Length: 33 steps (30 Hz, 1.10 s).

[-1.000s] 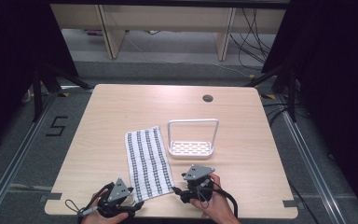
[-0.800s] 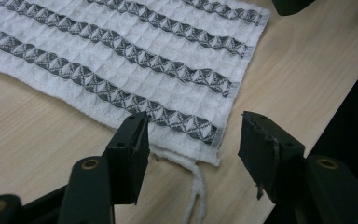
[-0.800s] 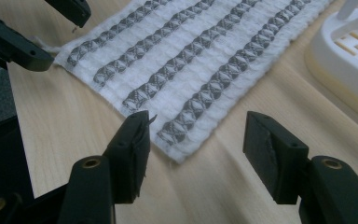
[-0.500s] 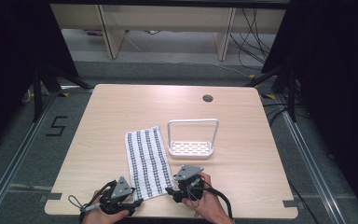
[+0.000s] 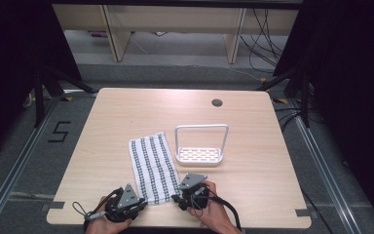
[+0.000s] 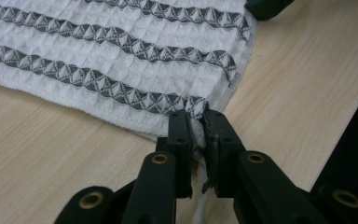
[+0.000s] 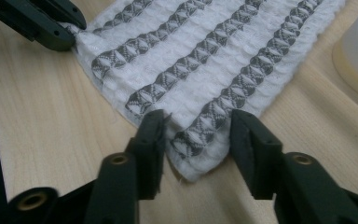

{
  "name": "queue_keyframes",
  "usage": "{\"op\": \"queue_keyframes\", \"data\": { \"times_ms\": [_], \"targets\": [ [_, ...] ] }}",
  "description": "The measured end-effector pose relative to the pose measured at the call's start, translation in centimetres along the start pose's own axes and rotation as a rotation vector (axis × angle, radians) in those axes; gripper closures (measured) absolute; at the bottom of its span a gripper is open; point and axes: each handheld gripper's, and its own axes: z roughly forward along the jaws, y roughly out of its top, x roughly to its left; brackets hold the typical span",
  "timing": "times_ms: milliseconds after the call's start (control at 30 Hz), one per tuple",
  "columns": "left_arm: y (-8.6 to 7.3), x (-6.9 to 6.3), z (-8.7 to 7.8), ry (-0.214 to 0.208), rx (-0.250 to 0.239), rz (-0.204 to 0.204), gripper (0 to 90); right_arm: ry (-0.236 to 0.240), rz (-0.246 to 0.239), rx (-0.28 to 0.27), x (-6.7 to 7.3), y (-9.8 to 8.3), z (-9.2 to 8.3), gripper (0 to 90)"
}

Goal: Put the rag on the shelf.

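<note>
Since the earlier frames, the right gripper [image 5: 177, 199] has slid in toward the near right corner of the towel [image 5: 152, 166], and both sets of jaws have just been closing. At the near edge of the table [image 5: 253, 195], the left gripper [image 6: 196, 128] is now clamped on the towel's near left corner, with a pinch of white cloth squeezed between its pads. Its hand [image 5: 108, 222] comes in from the near edge. The right gripper's jaws stand apart on either side of the near right corner; the left pad touches the cloth's edge, the other sits just beside it, and the corner lies flat on the wood between them, not yet pinched. From the right gripper view, the tip of the left gripper is seen biting the far corner of that same short edge.

Farther in, the towel lies flat, white with grey patterned stripes running lengthwise, stretching from the near edge toward the middle of the table and slightly tilted to the left.

Just beside its far right corner, without touching it, stands a white rack [image 5: 199, 155]: a shallow tray with rows of slots in its floor and a tall square handle arching over it. Nothing lies in the tray.

Near the far right corner of the table is a small round cable hole [image 5: 217, 103].
</note>
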Motion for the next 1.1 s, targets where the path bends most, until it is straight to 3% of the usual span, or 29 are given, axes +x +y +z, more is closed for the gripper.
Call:
{"op": "queue_keyframes", "data": {
  "times_ms": [67, 167, 200, 300, 367, 433, 467, 533, 700, 767, 1000, 1100],
  "targets": [
    [0.0, -0.2, 0.1, -0.005, -0.01, -0.002, 83.1, 0.004, 0.015, -0.003, 0.1, 0.1, 0.0, 67.2],
    [0.1, -0.2, 0.0, -0.005, -0.011, 0.031, 84.2, 0.011, 0.017, -0.031, 0.0, 0.0, 0.2, 77.5],
    [0.1, -0.3, -0.1, -0.01, -0.011, 0.015, 84.4, 0.018, 0.028, -0.03, 0.1, 0.1, 0.2, 79.8],
    [0.2, -0.2, -0.4, -0.01, -0.031, 0.017, 84.9, 0.024, 0.022, -0.033, 0.1, 0.2, 0.0, 84.6],
    [0.3, 0.0, -0.8, -0.005, -0.051, 0.013, 85.0, 0.033, 0.04, -0.053, 0.2, 0.5, -0.6, 85.4],
    [0.5, 0.1, -1.4, -0.006, -0.081, -0.006, 85.0, 0.031, 0.03, -0.081, 0.1, 0.9, -1.1, 85.7],
    [0.7, 0.4, -1.6, 0.004, -0.086, 0.011, 85.1, 0.033, 0.027, -0.089, 0.0, 1.2, -1.4, 85.8],
    [0.9, 0.5, -2.1, 0.003, -0.116, -0.013, 85.1, 0.029, 0.022, -0.11, 0.0, 1.7, -1.9, 86.0],
    [1.5, 1.2, -3.4, -0.009, -0.142, -0.031, 85.1, 0.032, 0.007, -0.149, -0.4, 3.3, -2.8, 86.0],
    [2.1, 1.3, -3.9, -0.002, -0.149, -0.021, 85.1, 0.045, 0.025, -0.161, -0.5, 3.9, -3.1, 86.0],
    [4.1, 2.2, -5.4, -0.026, -0.19, -0.03, 85.2, 0.057, 0.006, -0.186, -1.2, 6.5, -4.3, 86.1],
    [5.5, 3.3, -7.4, -0.015, -0.236, -0.037, 85.2, 0.042, -0.022, -0.208, -1.5, 8.1, -5.1, 86.1]
  ]
}}
